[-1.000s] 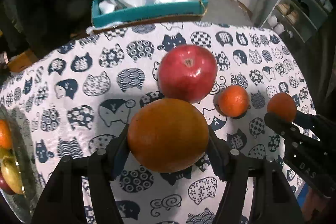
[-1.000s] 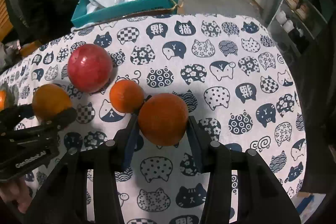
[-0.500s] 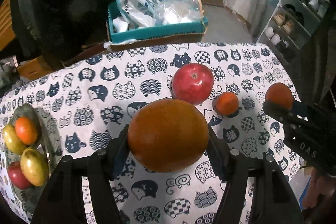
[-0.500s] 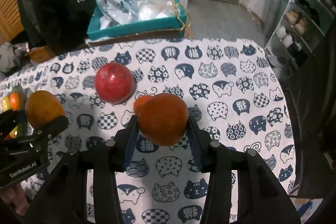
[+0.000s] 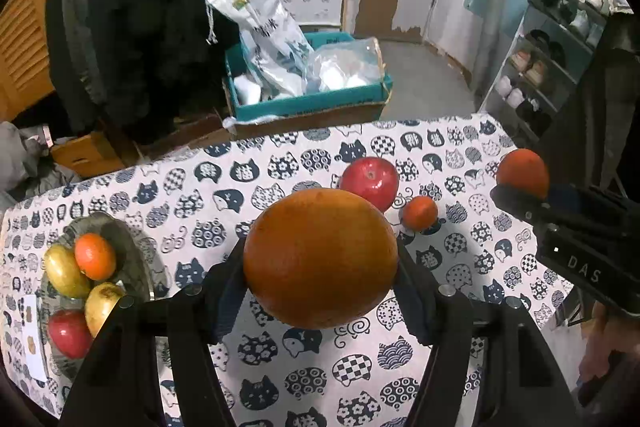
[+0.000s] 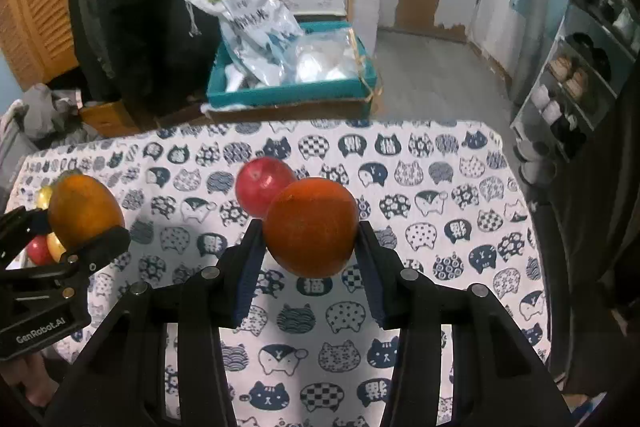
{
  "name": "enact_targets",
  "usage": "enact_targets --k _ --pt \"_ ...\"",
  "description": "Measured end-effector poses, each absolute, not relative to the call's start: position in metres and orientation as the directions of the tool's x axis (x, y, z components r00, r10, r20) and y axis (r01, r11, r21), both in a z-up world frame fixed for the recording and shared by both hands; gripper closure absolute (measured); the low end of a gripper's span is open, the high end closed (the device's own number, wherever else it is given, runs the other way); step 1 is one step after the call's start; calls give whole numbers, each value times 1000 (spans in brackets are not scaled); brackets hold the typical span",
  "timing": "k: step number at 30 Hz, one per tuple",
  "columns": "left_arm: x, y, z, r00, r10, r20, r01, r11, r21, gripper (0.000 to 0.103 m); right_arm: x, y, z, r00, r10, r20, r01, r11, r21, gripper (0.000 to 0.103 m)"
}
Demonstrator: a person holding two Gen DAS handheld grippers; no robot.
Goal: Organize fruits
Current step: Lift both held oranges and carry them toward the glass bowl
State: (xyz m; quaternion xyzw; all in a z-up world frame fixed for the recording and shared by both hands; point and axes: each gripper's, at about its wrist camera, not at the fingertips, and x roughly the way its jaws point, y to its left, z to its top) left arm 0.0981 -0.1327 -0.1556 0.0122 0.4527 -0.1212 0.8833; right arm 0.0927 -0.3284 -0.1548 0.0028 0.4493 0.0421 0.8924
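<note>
Left gripper (image 5: 320,267): clamping a large orange (image 5: 320,258) above the cat-print tablecloth (image 5: 208,195). Right gripper (image 6: 310,247): gripping a smaller orange (image 6: 311,226). Red apple (image 5: 369,183) and mandarin (image 5: 419,213): lying on cloth. Fruit plate (image 5: 132,259): sitting far left.

Apple (image 5: 370,182) beside tangerine (image 5: 419,212) on table (image 5: 280,379); plate (image 5: 136,259) far left.

Dim indoor light. Fisheye distortion bends both frames, with black vignetting at all corners. Soft shadows fall on the tablecloth (image 5: 280,163) at centre frame. Focus is sharp overall.
</note>
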Motion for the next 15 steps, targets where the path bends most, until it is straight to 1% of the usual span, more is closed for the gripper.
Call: enact_targets --k 15 --pt "70 -96 -105 658 -194 -728 213 975 -68 35 66 -302 -97 676 129 -726 -148 988 37 58"
